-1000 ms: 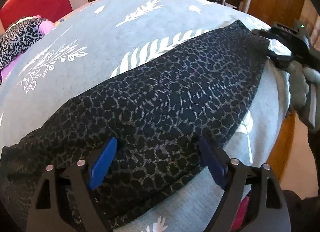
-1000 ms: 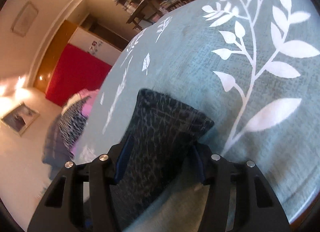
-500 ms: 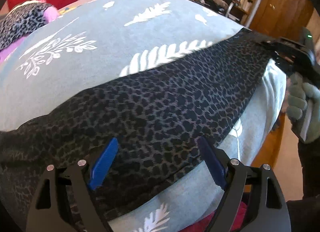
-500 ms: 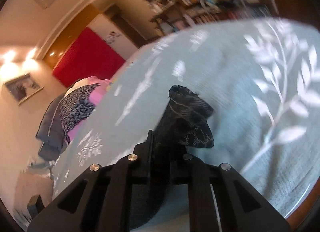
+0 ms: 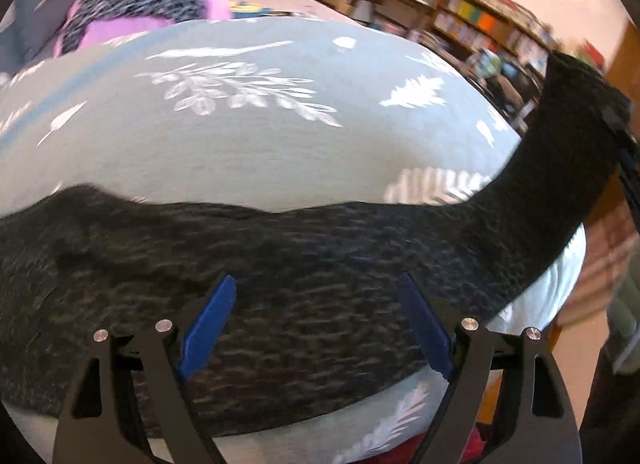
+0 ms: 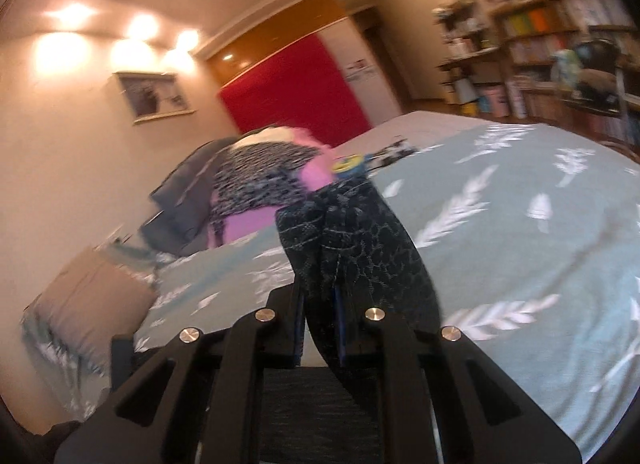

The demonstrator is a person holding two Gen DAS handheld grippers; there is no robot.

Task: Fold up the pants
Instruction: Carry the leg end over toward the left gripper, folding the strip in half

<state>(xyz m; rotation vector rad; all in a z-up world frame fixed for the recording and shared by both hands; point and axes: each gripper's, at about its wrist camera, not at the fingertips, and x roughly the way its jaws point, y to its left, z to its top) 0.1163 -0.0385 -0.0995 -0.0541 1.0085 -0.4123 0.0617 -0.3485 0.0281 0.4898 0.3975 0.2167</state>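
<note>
right claw (image 6: 320, 324) pinching pants (image 6: 360, 232) above bedspread (image 6: 520, 244); clothes pile (image 6: 260, 180) beyond.

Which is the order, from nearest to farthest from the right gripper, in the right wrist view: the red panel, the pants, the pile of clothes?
1. The pants, clamped in the right gripper, centre.
2. The pile of clothes, on the bed's far side, left of centre.
3. The red panel, on the back wall, behind the pile.
</note>
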